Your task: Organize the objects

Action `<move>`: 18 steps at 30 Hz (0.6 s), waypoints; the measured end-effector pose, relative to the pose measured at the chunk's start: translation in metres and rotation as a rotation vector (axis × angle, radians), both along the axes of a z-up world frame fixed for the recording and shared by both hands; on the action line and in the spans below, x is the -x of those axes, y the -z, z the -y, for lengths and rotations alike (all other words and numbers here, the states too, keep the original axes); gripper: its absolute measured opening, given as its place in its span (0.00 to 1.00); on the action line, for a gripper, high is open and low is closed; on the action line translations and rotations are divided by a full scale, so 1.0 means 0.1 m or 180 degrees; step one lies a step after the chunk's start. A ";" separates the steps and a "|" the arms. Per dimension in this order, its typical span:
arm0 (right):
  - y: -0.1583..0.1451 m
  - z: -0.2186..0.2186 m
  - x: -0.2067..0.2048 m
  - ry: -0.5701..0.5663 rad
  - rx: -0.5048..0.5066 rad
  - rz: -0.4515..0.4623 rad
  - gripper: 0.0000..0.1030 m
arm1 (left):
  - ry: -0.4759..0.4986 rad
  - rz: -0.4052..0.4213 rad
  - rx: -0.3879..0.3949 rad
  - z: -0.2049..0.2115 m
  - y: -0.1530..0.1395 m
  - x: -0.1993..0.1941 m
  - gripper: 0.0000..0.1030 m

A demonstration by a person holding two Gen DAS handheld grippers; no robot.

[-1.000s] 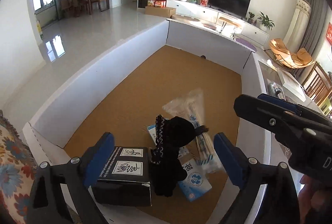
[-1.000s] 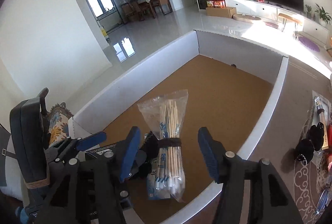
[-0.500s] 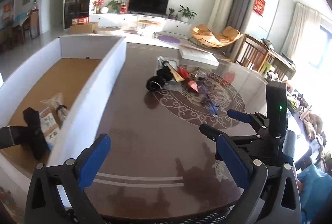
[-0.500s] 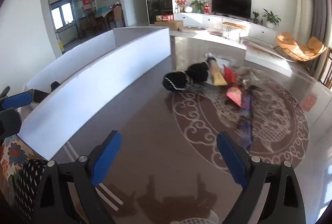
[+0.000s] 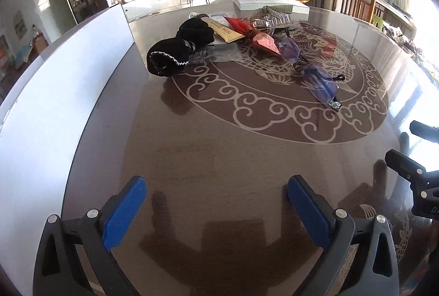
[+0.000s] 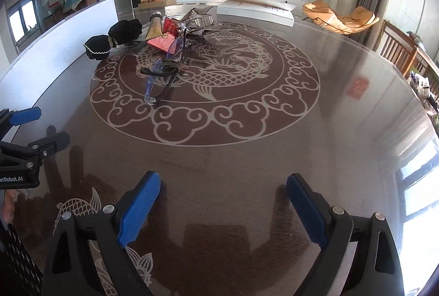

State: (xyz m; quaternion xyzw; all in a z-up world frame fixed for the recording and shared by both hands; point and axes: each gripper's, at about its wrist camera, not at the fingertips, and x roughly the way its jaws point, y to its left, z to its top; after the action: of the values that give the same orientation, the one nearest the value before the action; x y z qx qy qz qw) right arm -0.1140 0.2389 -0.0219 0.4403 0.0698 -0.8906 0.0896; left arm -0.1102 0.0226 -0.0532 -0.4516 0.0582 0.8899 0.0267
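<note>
- Left gripper [image 5: 216,194]: black frame with blue pads, fingers spread wide and empty, above the bare near edge of the round dark-brown glass-topped table [image 5: 219,153]. Its body, seen at the left of the right wrist view, carries white lettering ending "enRobot.AI".
- Right gripper [image 6: 223,196]: same build, fingers likewise wide apart and holding nothing, above the near edge of the table.
- White-walled box [image 5: 68,76]: stands along the table's left edge; only its outer wall shows.
- Objects to be organized: clustered toward the far left of the table, partly on its pale dragon-and-cloud medallion [image 6: 205,71].
- Two black fabric pouches [image 5: 181,46]: nearest the box; the nearer one has white-stitched trim.
- Tan flat packet [image 5: 225,28]: lies just behind the pouches, printed with dark letters reading "HH".
- Red and pink paper packets [image 5: 258,35]: beside the tan packet; gold print illegible.
- Clear purple-tinted safety glasses with blue temples [image 5: 315,74]: the nearest item of the cluster.
- Silver patterned bag [image 6: 200,17]: at the far side of the cluster.
- Flat white carton [image 6: 255,9]: at the table's far edge.
</note>
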 end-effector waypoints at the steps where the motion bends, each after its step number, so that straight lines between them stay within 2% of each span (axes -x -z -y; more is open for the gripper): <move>1: 0.01 0.00 0.01 0.0008 0.0006 0.0011 0.92 | 0.0009 0.0014 -0.0055 0.04 0.00 0.06 1.00; 3: 0.02 -0.02 0.03 0.0019 0.0036 0.0052 0.94 | -0.0010 0.0039 -0.0272 0.11 0.04 0.15 1.00; 6: 0.04 -0.05 0.05 0.0058 0.0088 0.0120 1.00 | -0.0030 0.0035 -0.0254 0.13 0.05 0.24 1.00; 18: 0.04 -0.03 0.05 0.0062 0.0075 0.0120 1.00 | -0.0024 0.0032 -0.0256 0.12 0.06 0.26 1.00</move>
State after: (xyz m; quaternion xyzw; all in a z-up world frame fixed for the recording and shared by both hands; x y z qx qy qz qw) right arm -0.1194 0.2420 -0.0259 0.4565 0.0533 -0.8838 0.0874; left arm -0.1361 0.0107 -0.0590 -0.4549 0.0205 0.8893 0.0418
